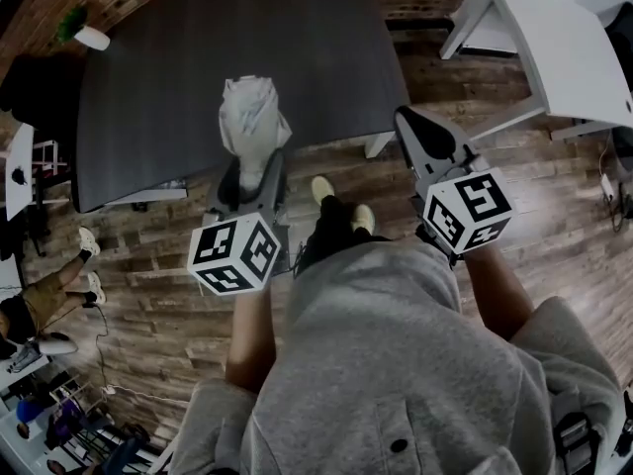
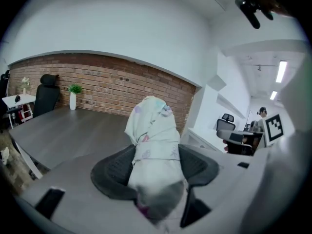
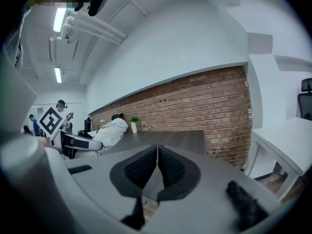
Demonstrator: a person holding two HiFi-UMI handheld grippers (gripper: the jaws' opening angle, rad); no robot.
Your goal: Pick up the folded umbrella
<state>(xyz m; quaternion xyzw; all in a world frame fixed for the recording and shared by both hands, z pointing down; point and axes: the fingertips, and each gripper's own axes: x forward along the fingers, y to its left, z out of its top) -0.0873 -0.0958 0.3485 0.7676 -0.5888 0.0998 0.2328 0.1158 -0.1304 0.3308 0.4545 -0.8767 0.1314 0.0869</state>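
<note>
The left gripper (image 2: 155, 165) is clenched on the folded umbrella (image 2: 153, 133). Both black ribbed pads (image 2: 113, 172) press against the sides of the bundle, which stands between them and projects forward beyond the jaw tips. The umbrella is pale fabric with a faint coloured print, bound round its middle by a thin strap. In the head view it sits in the left gripper over the near edge of the dark grey worktop (image 1: 198, 67). In the right gripper view it appears clear of the worktop surface. The right gripper (image 3: 157, 165) is clenched with nothing in it: its two pads meet along a single vertical seam. It is held to the right of the worktop, above the wooden floor (image 1: 148, 295), well apart from the umbrella. Each gripper carries its marker cube (image 1: 235, 253) at the rear. A small plant in a white vase (image 1: 84, 30) stands at the far corner of the worktop, near the brick wall (image 2: 112, 87). A white table (image 1: 564, 38) stands to the right.
</note>
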